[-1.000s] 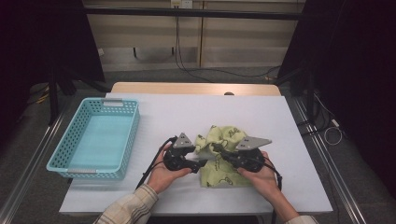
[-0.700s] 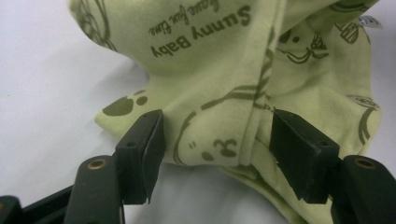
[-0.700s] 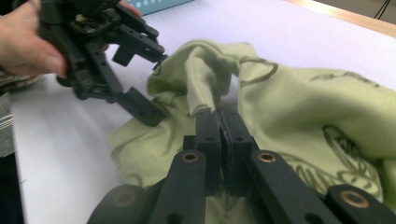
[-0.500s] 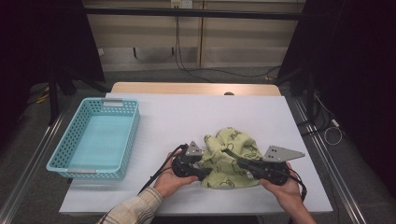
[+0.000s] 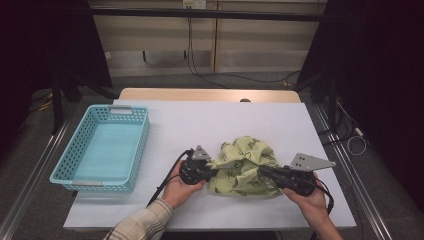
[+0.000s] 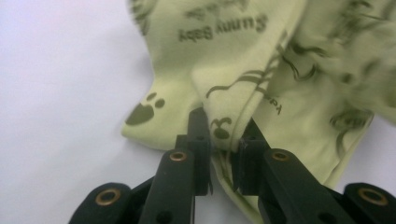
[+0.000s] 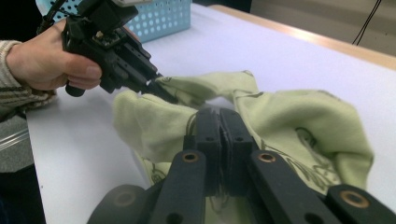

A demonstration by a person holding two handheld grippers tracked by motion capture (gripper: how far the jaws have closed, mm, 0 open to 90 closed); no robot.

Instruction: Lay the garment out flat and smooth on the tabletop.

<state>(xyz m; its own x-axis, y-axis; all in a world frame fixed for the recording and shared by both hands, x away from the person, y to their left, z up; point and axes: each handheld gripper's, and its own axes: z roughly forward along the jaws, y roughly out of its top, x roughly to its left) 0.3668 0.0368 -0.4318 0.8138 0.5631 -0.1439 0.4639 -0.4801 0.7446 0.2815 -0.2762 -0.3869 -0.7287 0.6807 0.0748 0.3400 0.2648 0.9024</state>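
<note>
A light green cloth point(image 5: 245, 167) with dark prints lies bunched on the white table point(image 5: 210, 125), near its front edge. My left gripper point(image 5: 212, 172) is at the cloth's left side. Its jaws have just been closing, and in the left gripper view point(image 6: 223, 135) they pinch a fold of the cloth point(image 6: 233, 56). At the cloth's right side, my right gripper point(image 5: 262, 171) is shut on another fold, seen close in the right gripper view point(image 7: 220, 119). That view also shows the cloth point(image 7: 299, 121) sagging between the two grips and the left gripper point(image 7: 161, 91) farther off.
A light blue perforated basket point(image 5: 141, 147) stands at the table's left, its corner visible point(image 7: 163, 18) behind the left hand. A wooden strip edges the table's far side. Cables trail from both grippers toward the front edge.
The right gripper has moved to the right with its fold, drawing the cloth wider. The left hand has stayed at the cloth's left side.
</note>
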